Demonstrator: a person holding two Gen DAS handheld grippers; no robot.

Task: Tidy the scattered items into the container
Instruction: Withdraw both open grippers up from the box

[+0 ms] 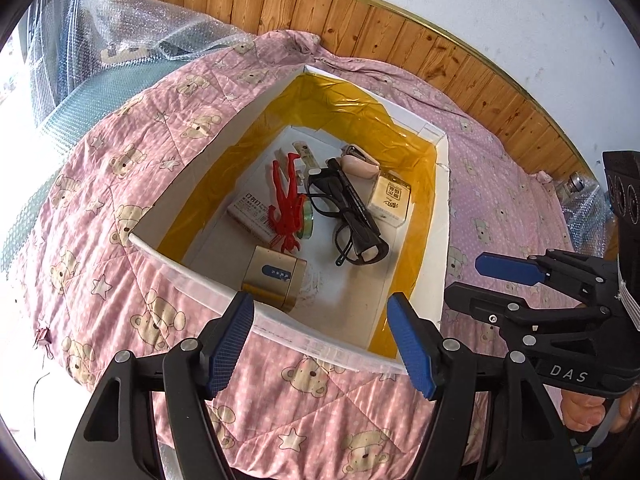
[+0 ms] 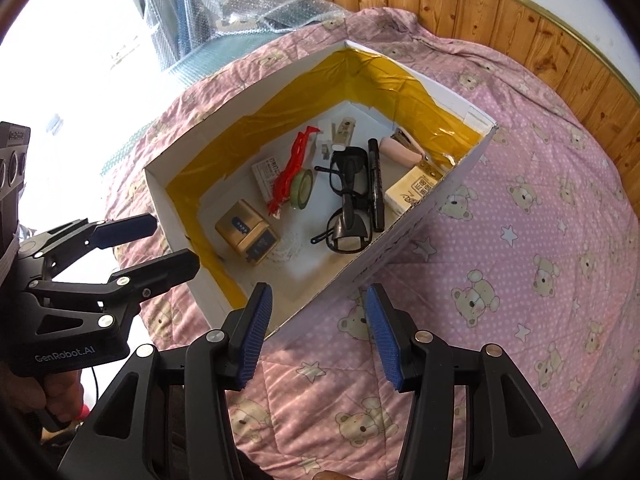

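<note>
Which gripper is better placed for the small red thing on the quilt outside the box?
Left, likely: the small red thing lies left of the open, empty left gripper; the right gripper cannot see it.

box [image 1: 442, 216] 1 | glasses [image 1: 352, 216] 1 | marker [image 1: 354, 194] 1 | tape roll [image 1: 306, 220] 1

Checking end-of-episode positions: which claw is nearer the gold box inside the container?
Left. The left claw hangs open just over the container's near rim, right in front of the gold box. The right claw is open off the container's side, farther away.
</note>
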